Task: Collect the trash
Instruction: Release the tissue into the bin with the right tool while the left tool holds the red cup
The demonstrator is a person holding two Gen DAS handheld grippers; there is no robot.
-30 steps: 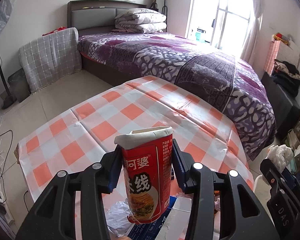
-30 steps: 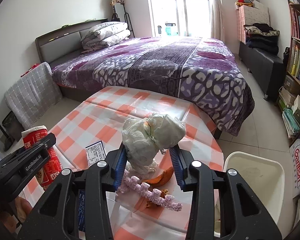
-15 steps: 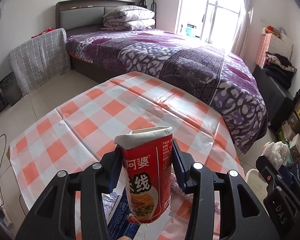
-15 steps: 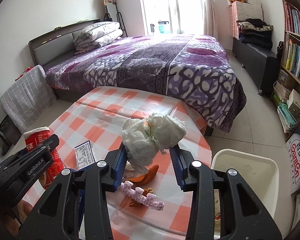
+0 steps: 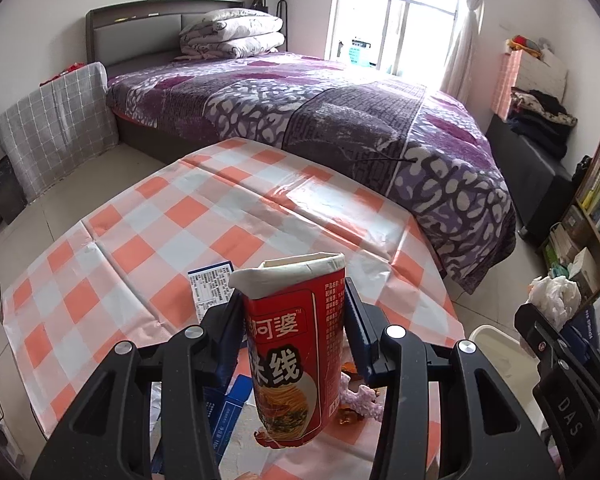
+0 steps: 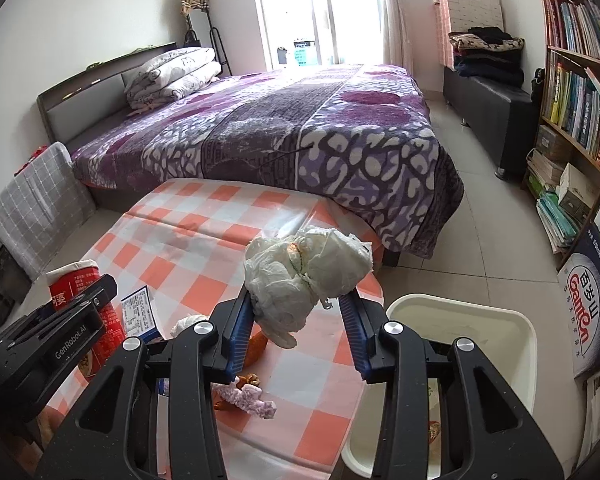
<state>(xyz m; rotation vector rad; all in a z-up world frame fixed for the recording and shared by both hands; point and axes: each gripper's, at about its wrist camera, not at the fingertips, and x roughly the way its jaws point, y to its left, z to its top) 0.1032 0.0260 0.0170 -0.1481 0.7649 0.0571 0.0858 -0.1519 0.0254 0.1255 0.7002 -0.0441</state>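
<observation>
While the left gripper (image 5: 292,316) clamps a dented red cup (image 5: 294,344), the right gripper (image 6: 296,320) grips crumpled white plastic (image 6: 304,276); a bin (image 6: 528,340) sits right.

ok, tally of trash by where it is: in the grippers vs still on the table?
Held: 2 (red noodle cup in left gripper, crumpled white plastic bag in right gripper)
On checkered table: 5 visible (blue carton, white wad, orange peel, pink strip, nut shell)
Total: 7

Bright daylight floods from the blown-out window (image 5: 396,20), glare streaks the tablecloth (image 5: 300,194), fisheye edges bend dark.
</observation>
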